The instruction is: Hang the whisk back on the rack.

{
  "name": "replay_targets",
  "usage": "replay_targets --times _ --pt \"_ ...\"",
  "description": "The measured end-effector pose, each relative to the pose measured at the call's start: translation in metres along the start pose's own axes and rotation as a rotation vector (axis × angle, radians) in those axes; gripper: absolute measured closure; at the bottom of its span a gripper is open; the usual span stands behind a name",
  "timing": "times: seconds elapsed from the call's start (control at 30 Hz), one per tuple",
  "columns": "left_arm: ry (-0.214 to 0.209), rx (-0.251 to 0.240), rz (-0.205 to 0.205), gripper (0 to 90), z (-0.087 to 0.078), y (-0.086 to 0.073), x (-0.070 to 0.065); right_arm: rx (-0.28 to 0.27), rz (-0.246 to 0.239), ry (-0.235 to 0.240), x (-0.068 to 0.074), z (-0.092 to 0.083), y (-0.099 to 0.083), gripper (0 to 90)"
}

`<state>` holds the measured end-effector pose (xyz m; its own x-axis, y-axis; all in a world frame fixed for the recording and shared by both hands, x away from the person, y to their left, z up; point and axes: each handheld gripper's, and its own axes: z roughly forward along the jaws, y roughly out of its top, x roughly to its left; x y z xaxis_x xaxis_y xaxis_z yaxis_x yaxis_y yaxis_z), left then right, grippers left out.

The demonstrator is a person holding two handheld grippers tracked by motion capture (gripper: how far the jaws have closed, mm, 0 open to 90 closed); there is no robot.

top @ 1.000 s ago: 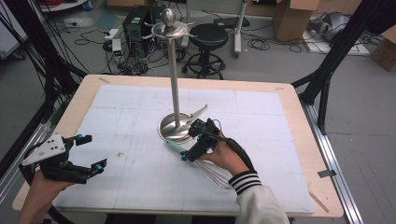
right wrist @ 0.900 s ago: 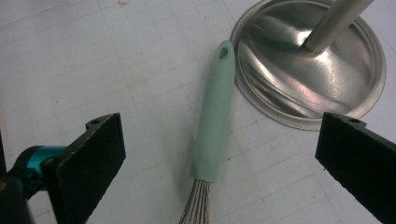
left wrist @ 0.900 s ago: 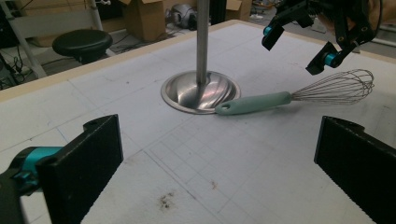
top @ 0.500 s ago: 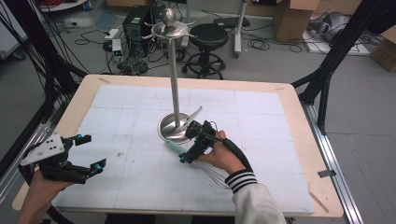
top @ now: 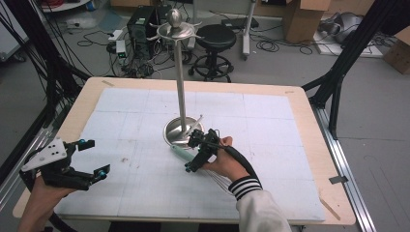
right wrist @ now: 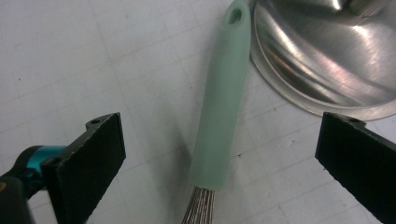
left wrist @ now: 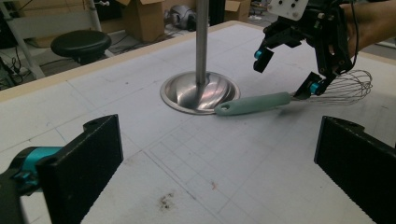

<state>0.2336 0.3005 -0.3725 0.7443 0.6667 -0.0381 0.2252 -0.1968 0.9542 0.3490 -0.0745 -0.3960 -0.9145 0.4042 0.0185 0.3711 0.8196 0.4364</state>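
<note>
The right gripper (top: 198, 153), jaws spread wide, hangs over the whisk (right wrist: 219, 112) lying against the stand base (right wrist: 327, 60), while the left gripper (top: 92, 157), also spread, sits well away from that base.

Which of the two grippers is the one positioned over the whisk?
The right gripper: it hangs open above the whisk's mint-green handle beside the stand's base. The left gripper, also open, sits far off near the table's left edge.

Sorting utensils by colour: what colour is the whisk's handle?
Pale mint green; the whisk handle shows best in the right gripper view, lying between the open jaws.
</note>
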Motion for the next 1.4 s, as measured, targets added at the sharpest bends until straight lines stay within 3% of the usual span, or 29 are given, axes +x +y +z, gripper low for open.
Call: replay_targets --times 0.17,0.23,0.4,0.57,0.67,1.1,1.4 --pt "-0.002 0.001 0.002 1.7 0.001 0.000 0.000 0.029 -0.008 -0.032 0.002 0.007 -0.001 0.4" --pt "-0.002 0.006 0.002 1.7 0.002 -0.001 0.000 0.046 -0.015 -0.015 0.003 0.010 -0.001 0.4" --pt "-0.005 0.006 0.002 1.7 0.003 -0.001 -0.001 0.070 -0.027 -0.025 0.005 0.015 0.000 0.7" --pt "-0.004 0.006 -0.001 1.7 0.003 -0.001 -0.001 0.105 -0.012 -0.015 0.005 0.020 0.000 5.6" --pt "-0.004 0.007 -0.004 1.7 0.004 -0.001 -0.001 0.115 -0.004 -0.023 0.005 0.022 0.000 16.2" --pt "-0.001 0.005 -0.004 1.7 0.003 -0.001 0.000 0.116 0.056 -0.020 0.002 0.023 0.002 40.1" --pt "-0.002 0.005 -0.002 1.7 0.003 -0.001 0.000 0.137 0.056 -0.018 0.002 0.025 0.003 57.6"
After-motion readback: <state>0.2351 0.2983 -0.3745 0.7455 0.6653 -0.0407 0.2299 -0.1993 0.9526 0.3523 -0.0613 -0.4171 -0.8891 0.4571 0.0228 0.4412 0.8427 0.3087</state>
